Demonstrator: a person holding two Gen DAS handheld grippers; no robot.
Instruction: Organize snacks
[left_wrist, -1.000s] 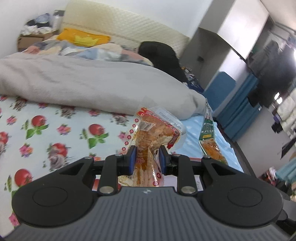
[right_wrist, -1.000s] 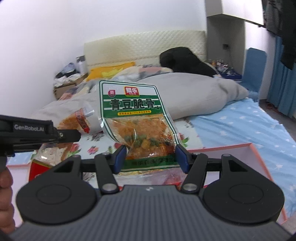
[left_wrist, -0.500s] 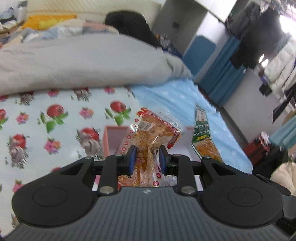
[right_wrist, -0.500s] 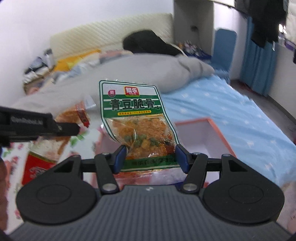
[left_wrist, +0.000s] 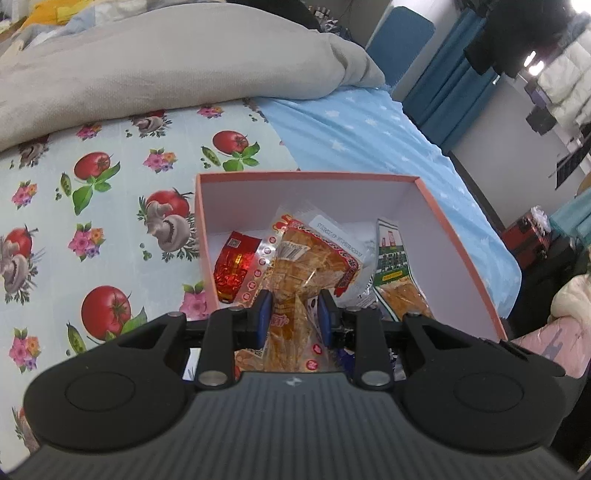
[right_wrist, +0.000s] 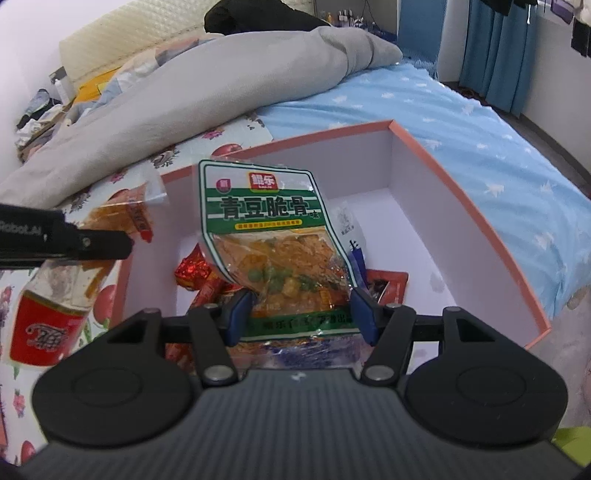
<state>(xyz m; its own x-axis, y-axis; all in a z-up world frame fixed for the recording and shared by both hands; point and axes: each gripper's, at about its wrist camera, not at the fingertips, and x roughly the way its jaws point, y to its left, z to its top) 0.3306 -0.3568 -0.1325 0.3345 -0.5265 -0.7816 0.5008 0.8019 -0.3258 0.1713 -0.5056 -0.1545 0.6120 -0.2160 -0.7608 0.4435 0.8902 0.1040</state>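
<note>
Both tongs dropped over the pink-rimmed white cardboard box (left_wrist: 458, 236) on the bed: left tongs (left_wrist: 294, 317) clamp the clear orange-snack packet (left_wrist: 306, 266), right tongs (right_wrist: 301, 314) grip the green-labelled pea snack pouch (right_wrist: 269, 236), each poised above the box's near end for release inside.

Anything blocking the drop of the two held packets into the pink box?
Nothing visible. The box is open-topped with bare floor at its far end. The left gripper holds the orange packet, the right gripper the green packet, above loose snacks at its near end.
</note>
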